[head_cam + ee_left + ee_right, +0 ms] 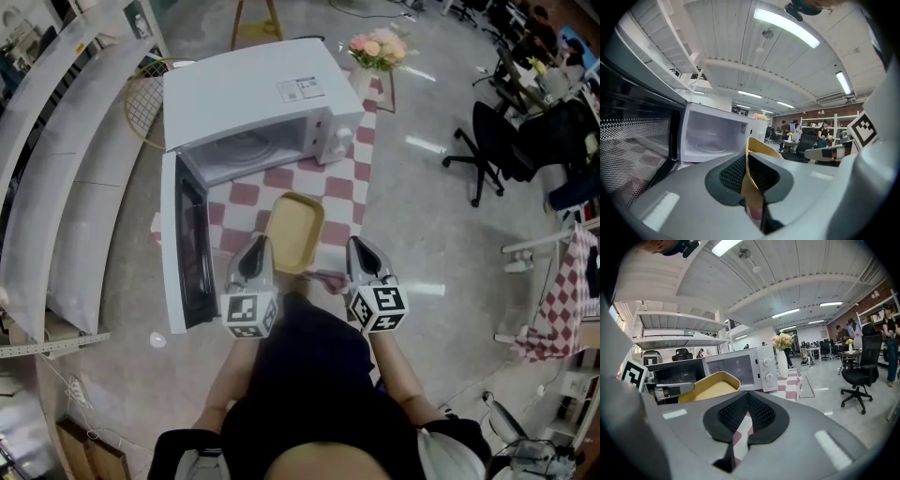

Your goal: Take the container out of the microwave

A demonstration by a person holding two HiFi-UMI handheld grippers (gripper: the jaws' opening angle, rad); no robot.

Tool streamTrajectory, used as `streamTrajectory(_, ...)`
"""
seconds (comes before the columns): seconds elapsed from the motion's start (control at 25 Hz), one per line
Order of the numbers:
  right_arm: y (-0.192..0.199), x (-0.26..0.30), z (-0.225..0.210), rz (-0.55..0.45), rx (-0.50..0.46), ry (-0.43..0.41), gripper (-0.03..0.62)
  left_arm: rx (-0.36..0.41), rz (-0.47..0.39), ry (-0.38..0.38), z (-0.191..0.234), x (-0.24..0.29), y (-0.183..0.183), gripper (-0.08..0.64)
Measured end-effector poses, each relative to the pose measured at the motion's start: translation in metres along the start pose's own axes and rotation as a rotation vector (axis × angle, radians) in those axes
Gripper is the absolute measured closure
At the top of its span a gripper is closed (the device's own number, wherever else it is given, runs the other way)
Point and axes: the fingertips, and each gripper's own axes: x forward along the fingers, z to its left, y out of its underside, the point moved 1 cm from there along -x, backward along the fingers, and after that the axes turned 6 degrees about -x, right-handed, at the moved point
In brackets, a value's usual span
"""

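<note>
yellow container (294,231) rim clamped in left tongs (257,244), right tongs (362,246) beside

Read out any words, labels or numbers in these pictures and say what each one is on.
Nothing here reads clearly.
Sticker on top of the microwave: print too small to read.
Panel round the dials: any marks too small to read.
Marker cubes: black-and-white square patterns, no letters.
</note>
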Motion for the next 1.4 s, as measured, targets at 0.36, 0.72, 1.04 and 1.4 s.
streamTrajectory(0.36, 0.004, 0.001, 0.013, 0.028, -0.016, -0.047, 0.594, 0.028, 0.001, 0.017, -0.005, 0.005, 0.000, 0.539)
streamTrajectory(0.72, 0.006, 0.009, 0.012, 0.048, -0.016, -0.066, 0.594, 0.016, 0.011, 0.022, -0.003, 0.011, 0.000, 0.538)
streamTrajectory(1.04, 0.006, 0.015, 0.012, 0.059, -0.020, -0.079, 0.594, 0.007, 0.017, 0.022, 0.000, 0.017, 0.000, 0.538)
streamTrajectory(1.4, 0.007, 0.021, 0.014, 0.068, -0.023, -0.092, 0.594, -0.004, 0.024, 0.010, 0.005, 0.019, 0.003, 0.538)
